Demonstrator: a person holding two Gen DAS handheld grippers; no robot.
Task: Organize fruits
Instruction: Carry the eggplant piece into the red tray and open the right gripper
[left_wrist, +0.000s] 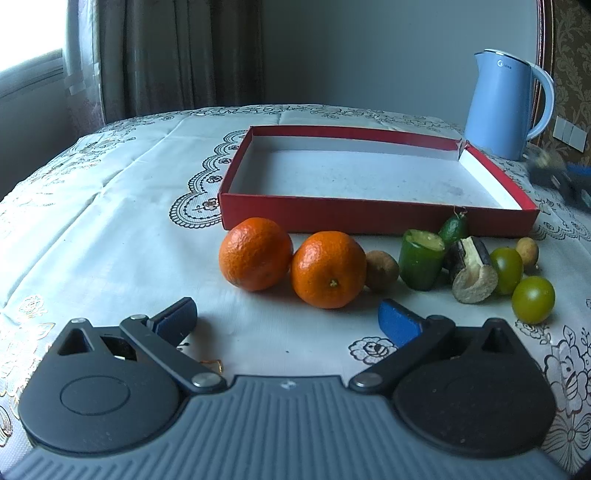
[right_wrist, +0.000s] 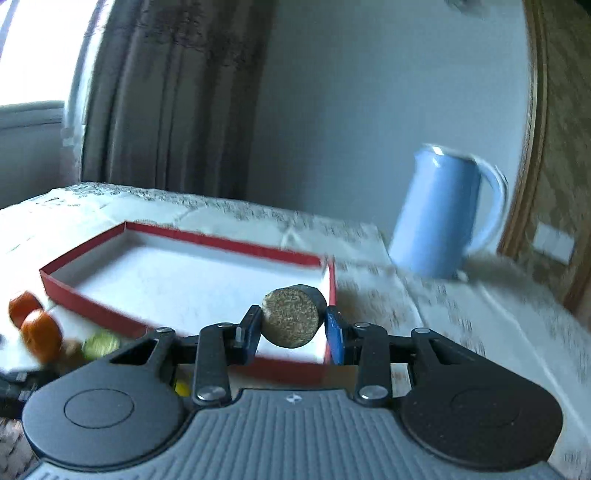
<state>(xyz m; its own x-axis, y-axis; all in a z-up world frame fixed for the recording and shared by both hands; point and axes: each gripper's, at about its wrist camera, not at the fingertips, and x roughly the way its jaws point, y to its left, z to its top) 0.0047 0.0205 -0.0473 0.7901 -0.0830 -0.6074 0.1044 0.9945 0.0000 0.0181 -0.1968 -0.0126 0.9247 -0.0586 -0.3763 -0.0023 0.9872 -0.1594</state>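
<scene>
A red shallow box (left_wrist: 369, 216) with a white inside stands on the table; it also shows in the right wrist view (right_wrist: 110, 314). In front of it lie two oranges (left_wrist: 255, 258) (left_wrist: 328, 275), a small brown fruit (left_wrist: 382, 270), a cut green piece (left_wrist: 421, 258), a dark split piece (left_wrist: 472, 275) and two green round fruits (left_wrist: 533, 299). My left gripper (left_wrist: 288, 321) is open and empty, just in front of the oranges. My right gripper (right_wrist: 291, 328) is shut on a dark cylindrical fruit piece (right_wrist: 291, 317), held above the box's near right corner.
A blue kettle (left_wrist: 506, 103) stands behind the box at the right, also in the right wrist view (right_wrist: 439, 218). A patterned tablecloth (left_wrist: 110, 221) covers the table. Curtains and a wall are behind. The right wrist view is motion-blurred.
</scene>
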